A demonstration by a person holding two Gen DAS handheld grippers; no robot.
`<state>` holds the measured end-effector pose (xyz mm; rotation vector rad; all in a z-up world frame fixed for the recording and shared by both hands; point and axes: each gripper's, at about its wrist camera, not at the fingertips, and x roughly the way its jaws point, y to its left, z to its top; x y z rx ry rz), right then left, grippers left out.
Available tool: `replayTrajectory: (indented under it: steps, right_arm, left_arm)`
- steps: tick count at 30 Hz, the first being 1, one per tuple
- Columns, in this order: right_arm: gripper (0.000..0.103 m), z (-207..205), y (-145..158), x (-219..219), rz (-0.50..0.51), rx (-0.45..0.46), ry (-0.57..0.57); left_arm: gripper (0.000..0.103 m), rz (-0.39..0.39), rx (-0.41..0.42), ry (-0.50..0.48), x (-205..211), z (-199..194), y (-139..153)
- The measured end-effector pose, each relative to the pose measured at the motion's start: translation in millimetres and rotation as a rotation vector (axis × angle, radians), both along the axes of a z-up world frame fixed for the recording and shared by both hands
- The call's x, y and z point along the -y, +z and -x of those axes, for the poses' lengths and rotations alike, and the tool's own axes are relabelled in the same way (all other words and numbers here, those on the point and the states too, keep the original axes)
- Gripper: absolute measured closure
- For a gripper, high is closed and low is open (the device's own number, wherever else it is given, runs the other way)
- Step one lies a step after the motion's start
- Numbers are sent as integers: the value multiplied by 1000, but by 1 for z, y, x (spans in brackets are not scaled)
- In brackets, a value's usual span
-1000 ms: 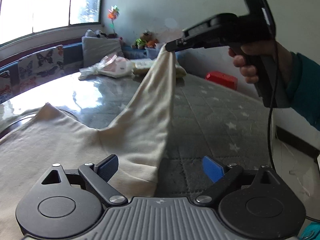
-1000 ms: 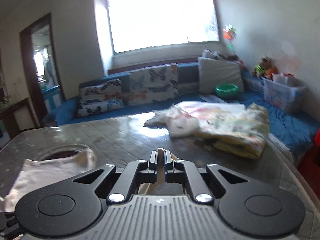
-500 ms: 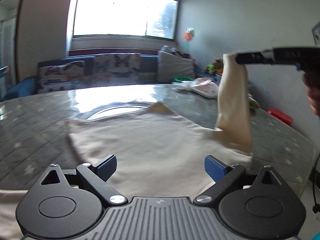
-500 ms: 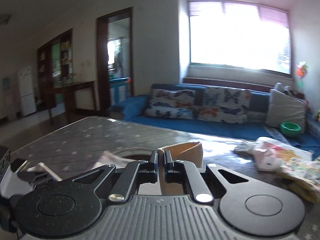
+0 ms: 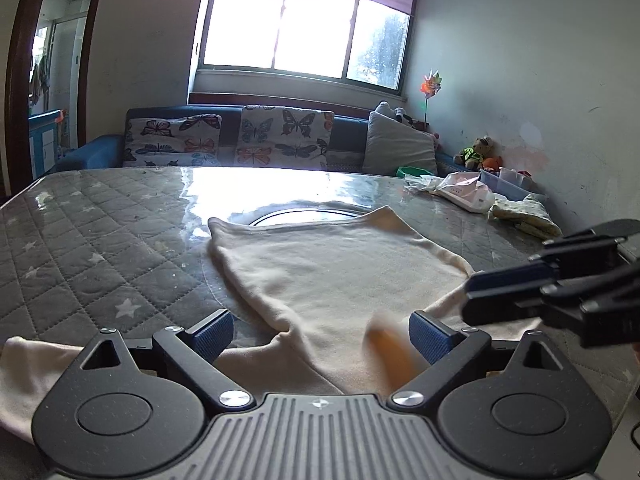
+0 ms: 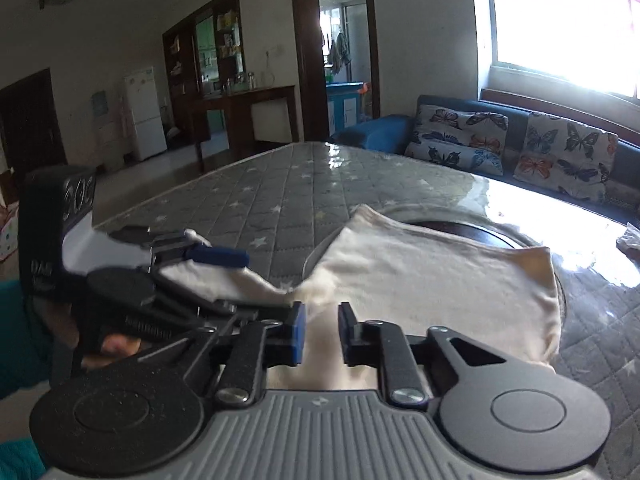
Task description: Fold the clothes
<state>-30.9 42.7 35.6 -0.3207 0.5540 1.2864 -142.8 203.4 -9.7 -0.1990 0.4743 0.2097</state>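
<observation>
A cream garment [image 5: 340, 280] lies spread on the grey quilted table [image 5: 100, 232], its right sleeve folded in over the body. It also shows in the right wrist view [image 6: 440, 280]. My left gripper [image 5: 320, 336] is open and empty, low over the garment's near part. My right gripper [image 6: 321, 332] has its jaws a little apart with cloth lying under them; it holds nothing. It shows in the left wrist view [image 5: 520, 300] at the right, just above the folded sleeve. The left gripper shows in the right wrist view [image 6: 192, 264], open over the left sleeve.
A pile of other clothes [image 5: 480, 200] lies at the table's far right corner. A round dark inset [image 5: 304, 216] sits under the garment's far edge. A blue sofa with butterfly cushions [image 5: 240, 144] stands behind the table. The table's right edge is near my right gripper.
My right gripper has carried the sleeve leftward and down over the garment's body and opened, letting it go. The sleeve now lies folded in. My left gripper stays open.
</observation>
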Motion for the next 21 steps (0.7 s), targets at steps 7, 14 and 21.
replayTrajectory:
  steps: [7, 14, 21]
  right_arm:
    - [67, -28, -12, 66, 108, 72, -199]
    - [67, -59, -31, 118, 183, 59, -354]
    - [68, -64, -49, 123, 192, 43, -348]
  left_arm:
    - [7, 3, 21, -56, 12, -11, 8]
    - [7, -6, -18, -155, 38, -32, 3]
    - [7, -18, -58, -219, 59, -46, -2]
